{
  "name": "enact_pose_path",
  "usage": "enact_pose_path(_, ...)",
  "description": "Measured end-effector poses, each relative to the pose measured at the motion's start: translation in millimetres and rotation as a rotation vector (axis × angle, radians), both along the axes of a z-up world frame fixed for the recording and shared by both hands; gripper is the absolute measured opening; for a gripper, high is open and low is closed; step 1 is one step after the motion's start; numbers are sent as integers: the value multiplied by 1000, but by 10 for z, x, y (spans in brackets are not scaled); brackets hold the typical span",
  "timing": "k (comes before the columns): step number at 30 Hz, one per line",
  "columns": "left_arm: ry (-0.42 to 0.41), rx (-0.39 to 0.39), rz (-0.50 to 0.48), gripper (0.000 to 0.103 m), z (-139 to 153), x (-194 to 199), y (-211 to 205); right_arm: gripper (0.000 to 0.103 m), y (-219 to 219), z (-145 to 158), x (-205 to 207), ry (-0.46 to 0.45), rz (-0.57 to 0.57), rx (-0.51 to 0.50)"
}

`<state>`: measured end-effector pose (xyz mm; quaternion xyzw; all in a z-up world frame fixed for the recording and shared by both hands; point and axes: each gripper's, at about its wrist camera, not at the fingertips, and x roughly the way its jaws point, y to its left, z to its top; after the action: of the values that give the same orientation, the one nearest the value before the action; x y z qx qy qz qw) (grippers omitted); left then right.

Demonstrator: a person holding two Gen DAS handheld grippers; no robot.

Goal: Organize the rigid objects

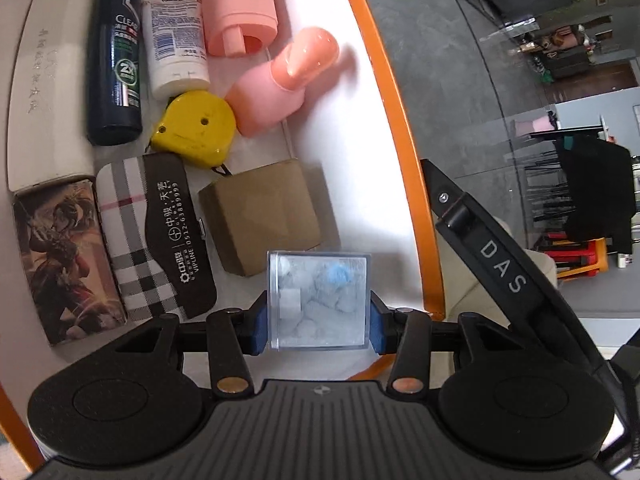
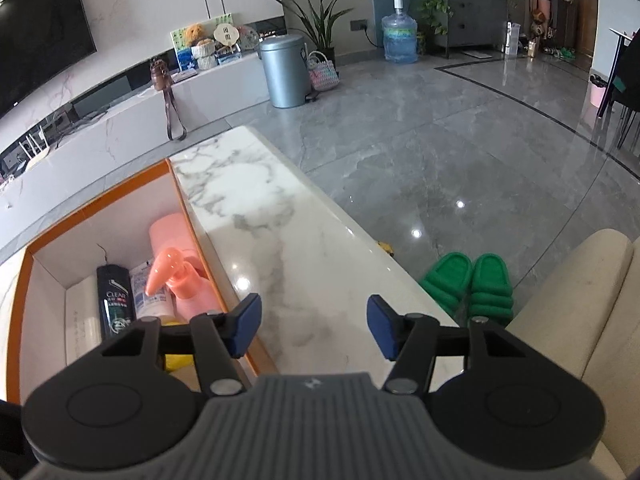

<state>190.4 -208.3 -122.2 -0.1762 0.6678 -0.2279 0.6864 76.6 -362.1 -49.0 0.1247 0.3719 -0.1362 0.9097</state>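
Observation:
My left gripper (image 1: 319,316) is shut on a clear plastic cube box (image 1: 319,300) with blue and white stuff inside, held over the orange-rimmed white box (image 1: 394,92). Inside that box lie a dark shampoo bottle (image 1: 115,64), a white lotion tube (image 1: 176,40), two pink bottles (image 1: 240,8), a yellow tape measure (image 1: 196,128), a brown carton (image 1: 262,216), a plaid case (image 1: 156,236) and an illustrated card box (image 1: 68,256). My right gripper (image 2: 314,328) stands open over the marble table (image 2: 288,240), nothing between its blue pads, beside the orange box (image 2: 176,188).
A long white case (image 1: 52,80) lies along the box's left wall. The other gripper's black arm (image 1: 492,248) crosses the left wrist view at right. Green slippers (image 2: 468,288) and a beige sofa (image 2: 580,320) sit right of the table, above grey floor.

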Motion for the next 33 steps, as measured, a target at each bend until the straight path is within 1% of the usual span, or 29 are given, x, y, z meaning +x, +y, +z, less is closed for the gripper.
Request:
enact_pose_path(5, -25, 54, -45, 53, 44, -31, -94, 59, -78, -110, 43, 14, -10, 41)
enact_pose_path(7, -33, 66, -55, 57, 80, -42, -89, 58, -87, -129, 55, 19, -10, 45)
enact_pose_path(9, -33, 62, -52, 66, 93, -52, -42, 58, -91, -135, 58, 19, -7, 46)
enact_pose_path(11, -29, 47, -41, 68, 101, -71, 25, 58, -98, -154, 63, 16, -6, 50)
enact_pose_path(13, -33, 35, -32, 67, 123, -93, 85, 58, -113, -163, 62, 14, -5, 59)
enact_pose_path(14, -37, 30, -23, 64, 117, -117, 121, 58, -118, -167, 65, 13, -5, 62)
enact_pose_path(15, -40, 24, -18, 55, 119, -142, 152, 58, -120, -168, 62, 13, -5, 64)
enact_pose_path(16, -47, 21, -12, 50, 125, -156, 186, 58, -119, -169, 59, 13, -5, 65)
enact_pose_path(17, -56, 24, -5, 41, 128, -173, 210, 58, -120, -167, 60, 13, -4, 65)
enact_pose_path(18, -65, 32, -5, 35, 132, -187, 219, 58, -120, -165, 58, 13, -4, 64)
enact_pose_path(19, -68, 41, -6, 34, 139, -190, 217, 58, -119, -166, 61, 13, -3, 64)
enact_pose_path(22, -53, 30, -7, 29, 103, -185, 179, 58, -114, -166, 61, 13, -3, 61)
enact_pose_path(23, -52, 30, -11, 26, 96, -185, 160, 57, -114, -165, 64, 14, -3, 58)
enact_pose_path(25, -42, 30, -15, 17, 60, -181, 125, 57, -111, -161, 65, 17, -1, 53)
enact_pose_path(26, -48, 50, -20, 14, 54, -167, 127, 56, -108, -162, 70, 17, 1, 51)
enact_pose_path(28, -57, 101, -24, 12, 20, -158, 135, 56, -108, -164, 73, 18, 1, 49)
enact_pose_path(31, -46, 45, -15, 12, 76, -189, 241, 55, -107, -167, 74, 15, 2, 47)
enact_pose_path(33, -83, 55, -17, 12, 176, -211, 302, 56, -107, -173, 78, 13, 2, 48)
